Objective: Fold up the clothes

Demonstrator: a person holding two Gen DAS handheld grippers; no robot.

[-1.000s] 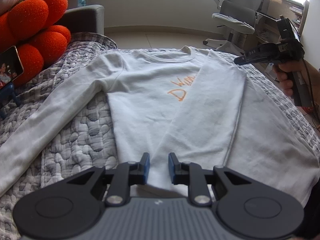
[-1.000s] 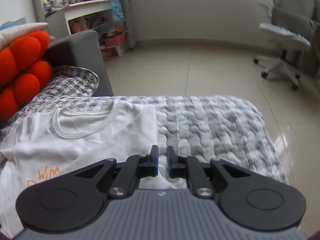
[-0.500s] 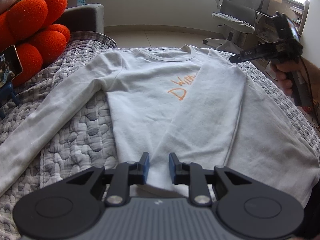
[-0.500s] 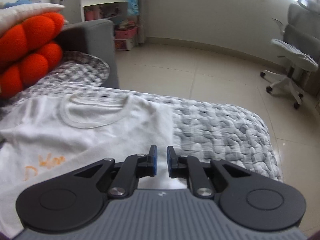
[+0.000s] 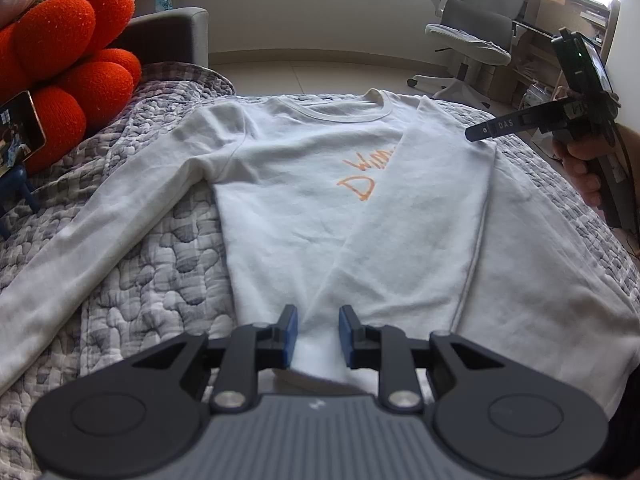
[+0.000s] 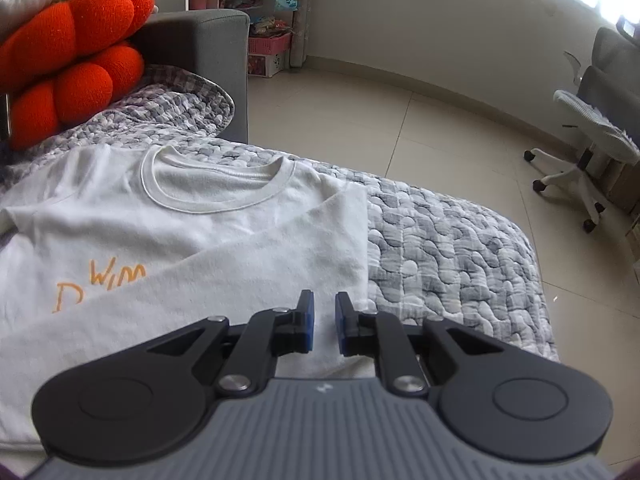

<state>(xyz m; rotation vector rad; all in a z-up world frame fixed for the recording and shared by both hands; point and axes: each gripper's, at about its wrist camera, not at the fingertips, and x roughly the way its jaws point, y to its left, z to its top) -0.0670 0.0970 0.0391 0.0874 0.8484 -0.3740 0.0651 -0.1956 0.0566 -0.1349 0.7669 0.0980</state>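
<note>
A white long-sleeved shirt [image 5: 304, 200] with orange lettering lies face up on a grey quilt [image 5: 160, 280]. Its right sleeve [image 5: 420, 220] is folded across the body toward the hem, while its left sleeve [image 5: 100, 248] stretches out over the quilt. My left gripper [image 5: 318, 334] hovers over the hem by the folded sleeve's end, its jaws a narrow gap apart with nothing pinched. My right gripper [image 6: 324, 320] hangs above the folded shoulder [image 6: 340, 216], slightly open and empty. In the left wrist view the right gripper [image 5: 476, 134] is seen held by a hand [image 5: 580, 168].
Orange knot cushions [image 5: 72, 60] and a propped phone [image 5: 18, 132] sit at the left by a grey sofa arm [image 5: 172, 36]. An office chair [image 5: 476, 32] stands on the tiled floor [image 6: 400, 128] beyond the quilt's far edge. Shelves with boxes [image 6: 264, 44] line the wall.
The right gripper has shifted left over the shirt's shoulder and rolled, so its view shows more of the collar. The left gripper and the shirt have stayed put.
</note>
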